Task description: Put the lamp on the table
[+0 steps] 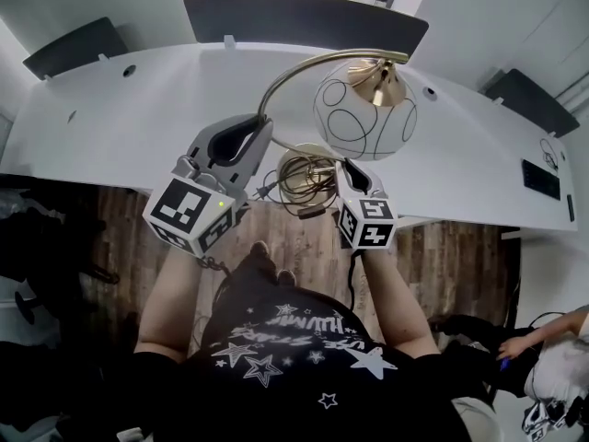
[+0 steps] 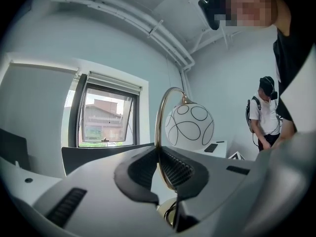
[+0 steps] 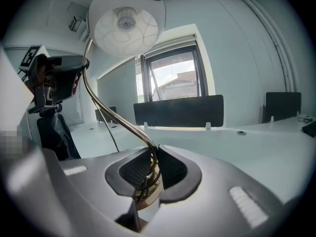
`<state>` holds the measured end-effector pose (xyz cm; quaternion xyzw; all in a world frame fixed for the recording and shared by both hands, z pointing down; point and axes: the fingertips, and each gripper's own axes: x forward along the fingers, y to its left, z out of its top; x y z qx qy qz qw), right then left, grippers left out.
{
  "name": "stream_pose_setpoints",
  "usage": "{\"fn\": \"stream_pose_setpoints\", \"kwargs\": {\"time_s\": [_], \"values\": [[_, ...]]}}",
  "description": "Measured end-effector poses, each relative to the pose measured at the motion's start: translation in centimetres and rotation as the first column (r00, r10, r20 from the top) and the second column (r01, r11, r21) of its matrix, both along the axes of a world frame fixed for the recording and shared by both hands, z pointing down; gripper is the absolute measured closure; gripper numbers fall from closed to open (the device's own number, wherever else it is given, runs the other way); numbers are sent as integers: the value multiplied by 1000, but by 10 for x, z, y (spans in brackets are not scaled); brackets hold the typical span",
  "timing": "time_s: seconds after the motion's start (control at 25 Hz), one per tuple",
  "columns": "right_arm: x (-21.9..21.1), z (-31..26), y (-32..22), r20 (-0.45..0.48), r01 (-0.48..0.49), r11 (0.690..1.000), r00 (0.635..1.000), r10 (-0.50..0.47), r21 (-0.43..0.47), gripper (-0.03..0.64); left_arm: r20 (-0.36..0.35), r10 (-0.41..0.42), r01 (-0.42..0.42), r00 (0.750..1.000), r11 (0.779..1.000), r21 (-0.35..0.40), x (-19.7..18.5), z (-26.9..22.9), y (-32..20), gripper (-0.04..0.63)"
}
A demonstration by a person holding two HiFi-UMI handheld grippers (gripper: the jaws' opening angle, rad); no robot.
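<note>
The lamp has a white globe shade point(image 1: 365, 109) with black loops, a curved brass stem point(image 1: 276, 86) and a round brass base point(image 1: 304, 168) with a coiled cord. It hangs in the air over the near edge of the white table point(image 1: 138, 109). My left gripper point(image 1: 260, 127) is shut on the stem partway up its arc; in the left gripper view the stem point(image 2: 159, 127) runs between the pads, with the globe point(image 2: 189, 126) behind it. My right gripper point(image 1: 348, 168) is shut on the foot of the stem point(image 3: 148, 154), just above the base point(image 3: 148, 199). The globe point(image 3: 127, 21) hangs overhead there.
Dark partition panels point(image 1: 304, 17) stand along the table's far edge, with a window behind them. A flat dark object point(image 1: 540, 178) lies at the table's right end. Wooden floor point(image 1: 294, 238) shows below the lamp. Another person point(image 2: 266, 112) stands to the right.
</note>
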<state>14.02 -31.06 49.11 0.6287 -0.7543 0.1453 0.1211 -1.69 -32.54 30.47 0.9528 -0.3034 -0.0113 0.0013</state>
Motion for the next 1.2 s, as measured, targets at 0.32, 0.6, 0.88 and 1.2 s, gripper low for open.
{"fn": "stream_pose_setpoints", "kwargs": {"time_s": [0.32, 0.6, 0.88, 1.2], "values": [[-4, 9, -4, 13, 2, 999, 1000, -3, 41, 575, -6, 25, -25, 1000, 998, 65, 2, 2, 4, 560], [2, 12, 1, -11, 28, 999, 1000, -28, -21, 575, 3, -8, 8, 1000, 1000, -2, 4, 10, 3, 560], [5, 10, -11, -16, 43, 999, 999, -43, -25, 575, 15, -26, 26, 1000, 1000, 4, 7, 8, -7, 561], [-3, 1, -2, 6, 60, 998, 998, -60, -29, 575, 16, -42, 42, 999, 999, 13, 0, -2, 7, 561]]}}
